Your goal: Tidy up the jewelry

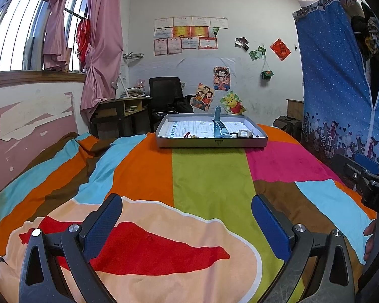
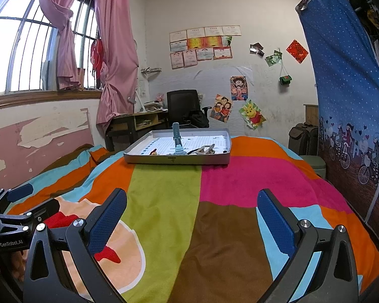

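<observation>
A shallow grey tray (image 1: 212, 143) (image 2: 176, 159) lies on the bed ahead, lined with gridded paper. A light blue watch (image 1: 218, 125) (image 2: 176, 140) sits in it with one strap standing up. Small red and gold pieces (image 1: 189, 135) (image 2: 153, 152) lie left of the watch, and a silver-framed piece (image 1: 243, 133) (image 2: 206, 149) lies to its right. My left gripper (image 1: 187, 217) is open over the blanket, well short of the tray, with nothing between its blue pads. My right gripper (image 2: 192, 214) is open too, equally far back and holding nothing.
A striped, many-coloured blanket (image 1: 209, 176) (image 2: 164, 189) covers the bed. Behind the tray stand a desk (image 1: 121, 111) and a black chair (image 1: 165, 93). A blue fabric wardrobe (image 1: 341, 88) (image 2: 348, 88) lines the right side. A person's fingers (image 1: 370, 237) show at the right edge.
</observation>
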`<state>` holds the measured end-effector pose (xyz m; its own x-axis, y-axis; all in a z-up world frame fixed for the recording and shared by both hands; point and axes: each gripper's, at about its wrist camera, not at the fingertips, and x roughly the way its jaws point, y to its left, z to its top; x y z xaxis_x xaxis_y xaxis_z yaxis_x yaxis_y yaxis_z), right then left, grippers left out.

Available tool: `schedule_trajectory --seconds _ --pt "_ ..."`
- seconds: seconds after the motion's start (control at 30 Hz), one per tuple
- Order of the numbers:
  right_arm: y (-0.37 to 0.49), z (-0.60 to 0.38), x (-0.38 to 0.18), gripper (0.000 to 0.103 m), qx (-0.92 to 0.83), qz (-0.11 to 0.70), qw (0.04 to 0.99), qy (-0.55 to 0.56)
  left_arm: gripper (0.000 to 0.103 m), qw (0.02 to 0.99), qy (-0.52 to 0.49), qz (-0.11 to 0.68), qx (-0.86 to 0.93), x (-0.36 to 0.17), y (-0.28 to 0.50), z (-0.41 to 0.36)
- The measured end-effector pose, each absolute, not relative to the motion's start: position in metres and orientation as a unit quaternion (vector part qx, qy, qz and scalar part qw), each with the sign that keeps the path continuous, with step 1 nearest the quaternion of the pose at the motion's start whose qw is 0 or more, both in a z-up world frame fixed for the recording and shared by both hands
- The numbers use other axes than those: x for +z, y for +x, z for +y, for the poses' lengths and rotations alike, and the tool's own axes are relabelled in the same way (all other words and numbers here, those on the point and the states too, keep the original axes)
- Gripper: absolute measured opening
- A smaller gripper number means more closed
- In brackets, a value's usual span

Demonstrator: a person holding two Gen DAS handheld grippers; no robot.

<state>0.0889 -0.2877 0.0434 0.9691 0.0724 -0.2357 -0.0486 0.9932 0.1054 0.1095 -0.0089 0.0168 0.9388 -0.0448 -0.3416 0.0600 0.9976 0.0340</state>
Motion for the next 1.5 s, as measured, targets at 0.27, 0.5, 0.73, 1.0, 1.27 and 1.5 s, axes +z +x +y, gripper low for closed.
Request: schedule_trajectory --seconds 0.27,0.5,0.73,1.0,1.27,1.5 --pt "0.089 -0.288 0.043 0.102 0.031 0.120 0.991 0.050 0.103 0.983 0.022 0.183 -0.028 0.015 0.110 -0.011" --pt "0.089 -0.288 0.040 0.102 0.028 0.123 0.991 0.049 0.103 0.982 0.021 0.184 -0.028 0.015 0.111 -0.013" --pt "0.089 -0.288 0.039 0.102 0.027 0.122 0.991 0.048 0.103 0.982 0.016 0.187 -0.027 0.015 0.112 -0.015" --pt "0.088 -0.287 0.039 0.102 0.028 0.122 0.991 0.047 0.103 0.978 0.033 0.201 -0.035 0.014 0.114 -0.020" --pt "0.090 -0.285 0.036 0.102 0.012 0.134 0.990 0.034 0.103 0.975 0.050 0.213 -0.039 0.025 0.118 -0.025" --pt "0.093 -0.285 0.035 0.102 0.003 0.146 0.989 0.029 0.103 0.978 0.039 0.203 -0.021 0.031 0.120 -0.021"
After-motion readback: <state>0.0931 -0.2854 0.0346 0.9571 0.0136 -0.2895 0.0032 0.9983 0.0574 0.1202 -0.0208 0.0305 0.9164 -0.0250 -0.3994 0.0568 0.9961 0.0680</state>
